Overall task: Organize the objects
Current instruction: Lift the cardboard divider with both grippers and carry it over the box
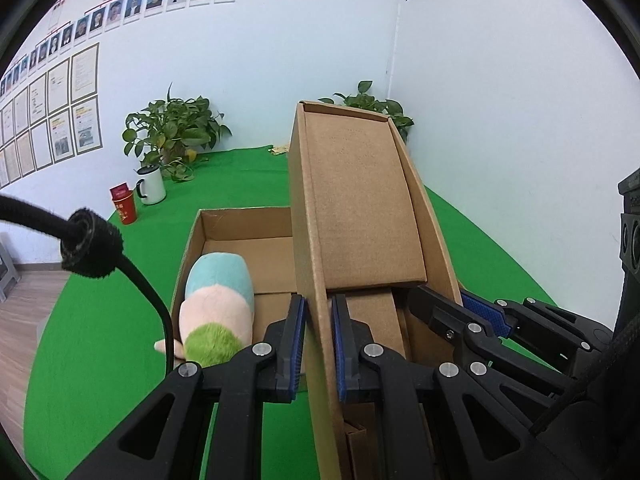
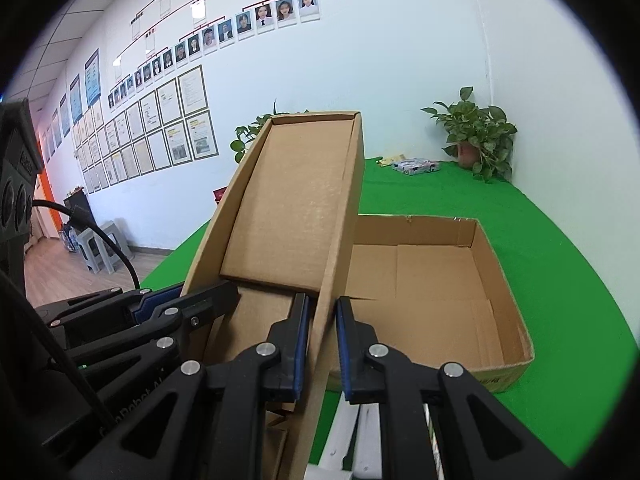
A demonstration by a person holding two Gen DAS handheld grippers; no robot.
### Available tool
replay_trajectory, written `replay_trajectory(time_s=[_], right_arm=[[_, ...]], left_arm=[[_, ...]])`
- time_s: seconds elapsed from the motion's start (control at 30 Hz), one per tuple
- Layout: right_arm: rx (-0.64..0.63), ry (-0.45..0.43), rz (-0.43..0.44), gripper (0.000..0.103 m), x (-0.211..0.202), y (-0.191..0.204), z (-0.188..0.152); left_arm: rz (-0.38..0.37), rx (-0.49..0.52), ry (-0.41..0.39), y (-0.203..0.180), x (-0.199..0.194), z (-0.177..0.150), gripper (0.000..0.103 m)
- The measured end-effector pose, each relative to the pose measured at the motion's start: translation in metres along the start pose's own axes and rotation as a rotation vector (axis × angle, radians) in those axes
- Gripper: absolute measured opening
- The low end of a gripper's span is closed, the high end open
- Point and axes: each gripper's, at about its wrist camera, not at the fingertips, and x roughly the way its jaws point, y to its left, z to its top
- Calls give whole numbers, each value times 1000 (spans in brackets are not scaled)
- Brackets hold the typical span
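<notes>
The cardboard lid (image 1: 360,208) is held tilted above the green table (image 1: 100,340), its hollow underside facing the cameras and its far end raised toward the white wall. The left gripper (image 1: 319,344) pinches the lid's left side wall between its blue-padded fingers (image 1: 298,344), pressed tight on the cardboard. The right gripper (image 2: 322,346) clamps the opposite side wall in the same way, its blue pads (image 2: 301,344) pressed against the card; in the left view it shows at the lid's right edge (image 1: 472,316).

Under and beyond the lid sits the open cardboard box (image 1: 240,232) on the green cover. A plush toy (image 1: 218,308) in pale blue, cream and green lies along the box's left wall, one end poking over the near rim. In the right view the box (image 2: 504,288) shows a bare floor and faint yellow print on its near outer wall, too small to read.

Farther back stand a white mug (image 1: 151,186), a red can (image 1: 125,202) with unreadable writing, and potted plants (image 1: 176,132). Framed papers and portrait photos (image 2: 160,128) line the wall; their text is illegible. Raised letters on the right gripper's body read partly "Robot".
</notes>
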Motion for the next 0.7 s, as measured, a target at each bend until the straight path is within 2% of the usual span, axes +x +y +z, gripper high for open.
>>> replay_trajectory(time_s=[0.2,0.53,0.7], right_arm=[[-6,21,6,13,24,-10,16],[-15,21,29,13,66,-17,52],[-11,44,31,13,90,-21,58]], left_arm=[[8,6,5,2,33,31,10],[22,-4,10,34,91,83,10],[26,11,57,49,131,99,10]])
